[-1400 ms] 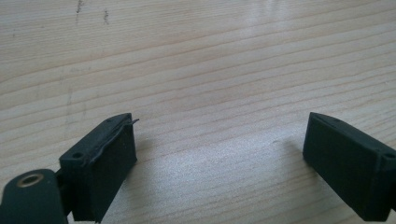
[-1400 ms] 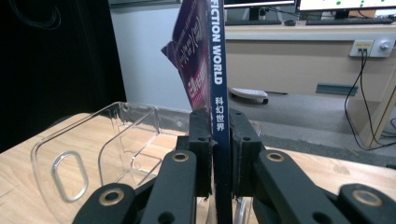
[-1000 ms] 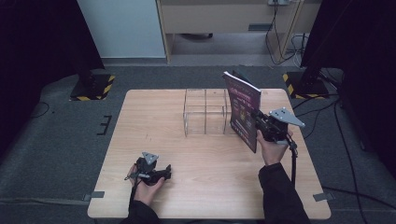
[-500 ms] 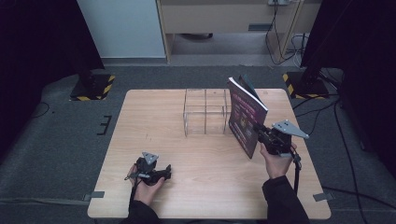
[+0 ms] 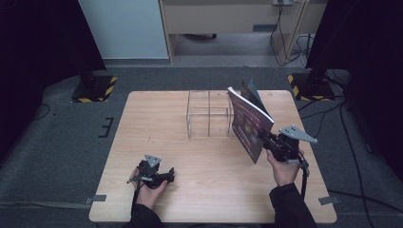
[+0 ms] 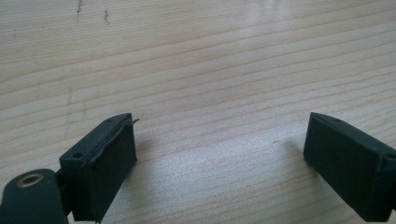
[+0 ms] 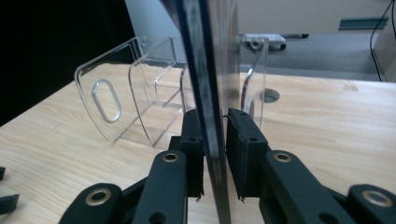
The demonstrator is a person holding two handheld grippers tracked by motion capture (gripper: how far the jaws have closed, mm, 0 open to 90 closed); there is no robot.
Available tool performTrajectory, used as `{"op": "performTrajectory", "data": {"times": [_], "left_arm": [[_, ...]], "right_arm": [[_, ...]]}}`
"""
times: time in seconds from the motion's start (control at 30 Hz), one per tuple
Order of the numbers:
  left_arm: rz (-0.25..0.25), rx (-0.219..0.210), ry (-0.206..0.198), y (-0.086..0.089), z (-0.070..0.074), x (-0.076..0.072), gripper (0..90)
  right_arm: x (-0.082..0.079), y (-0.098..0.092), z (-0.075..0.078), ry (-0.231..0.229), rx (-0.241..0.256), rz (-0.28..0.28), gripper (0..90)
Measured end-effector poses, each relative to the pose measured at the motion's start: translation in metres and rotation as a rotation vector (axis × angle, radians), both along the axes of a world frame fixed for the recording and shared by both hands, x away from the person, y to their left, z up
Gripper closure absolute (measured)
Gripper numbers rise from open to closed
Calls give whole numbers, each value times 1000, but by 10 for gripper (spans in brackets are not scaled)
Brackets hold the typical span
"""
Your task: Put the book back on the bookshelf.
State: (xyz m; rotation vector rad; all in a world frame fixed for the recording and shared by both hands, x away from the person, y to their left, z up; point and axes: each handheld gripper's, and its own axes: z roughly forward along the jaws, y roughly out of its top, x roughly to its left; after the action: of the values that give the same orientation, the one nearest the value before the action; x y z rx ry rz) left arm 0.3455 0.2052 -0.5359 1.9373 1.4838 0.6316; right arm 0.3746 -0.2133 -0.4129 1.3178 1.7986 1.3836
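My right gripper (image 5: 263,138) is shut on a thin book with a dark purple cover (image 5: 248,124), held upright above the table's right side. Seen edge-on in the right gripper view, the book (image 7: 205,84) sits clamped between the black jaws of the right gripper (image 7: 215,140). A clear acrylic divider rack (image 5: 209,114) stands at the table's middle back, just left of the book; the rack (image 7: 135,93) shows behind the book. My left gripper (image 5: 166,178) rests on the wood near the front left, open, and the left gripper (image 6: 219,154) has only bare wood between its jaws.
The light wooden table (image 5: 157,123) has bare room on its left half and along the front. Black stands with yellow-striped feet (image 5: 92,88) sit on the grey floor behind it. Cables (image 5: 285,38) lie on the floor at the back right.
My right gripper has carried the book to the right and back toward the person, away from the rack, tilting it a little. The left gripper has stayed put.
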Motion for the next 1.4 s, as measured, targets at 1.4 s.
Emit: {"op": "performTrajectory", "data": {"times": [1.4], "left_arm": [[0, -2, 0, 0, 0, 0, 82]], "right_arm": [[74, 26, 19, -49, 67, -235, 843]]}}
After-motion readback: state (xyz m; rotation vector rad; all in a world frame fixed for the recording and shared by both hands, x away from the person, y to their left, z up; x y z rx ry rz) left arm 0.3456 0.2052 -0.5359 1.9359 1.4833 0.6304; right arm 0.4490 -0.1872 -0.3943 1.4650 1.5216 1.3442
